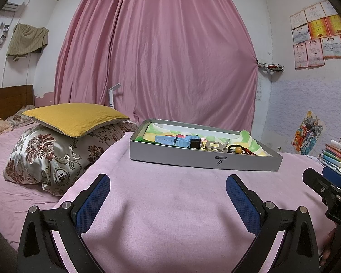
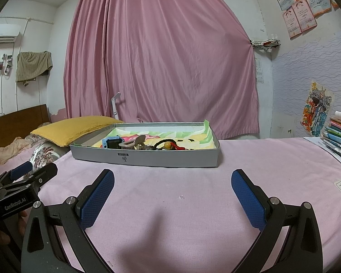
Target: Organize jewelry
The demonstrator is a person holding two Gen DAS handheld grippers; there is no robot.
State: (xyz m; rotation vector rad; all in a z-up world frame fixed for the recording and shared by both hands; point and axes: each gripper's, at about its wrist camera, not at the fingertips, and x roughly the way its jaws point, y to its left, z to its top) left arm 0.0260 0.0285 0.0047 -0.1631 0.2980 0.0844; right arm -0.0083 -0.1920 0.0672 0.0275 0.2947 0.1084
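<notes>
Saw both grippers held low over a surface covered with a pink sheet (image 1: 170,204), side by side and near each other. Found the left gripper (image 1: 168,183) with jaws spread wide, nothing between the blue pads (image 1: 93,204). Found the right gripper (image 2: 172,177) the same, jaws wide apart and empty.

Noted a shallow grey box (image 1: 193,158) lying flat on the sheet ahead of both grippers, apart from them. Lined inside with paper printed in green and yellow. Counted several small things lying together in its middle: a light blue watch (image 1: 172,140) with a black face, a beige piece (image 1: 216,146) beside it, a black cord loop with a yellow bead (image 1: 238,150) and something red at the bead. Could not tell the smaller pieces apart.

Observed a yellow pillow (image 1: 77,118) resting on a flowered cushion (image 1: 52,157) to the left of the box, and a stack of books (image 2: 339,134) at the right. Marked a pink curtain (image 2: 161,56) hanging behind the box, and certificates (image 1: 318,36) stuck on the wall at the upper right.
</notes>
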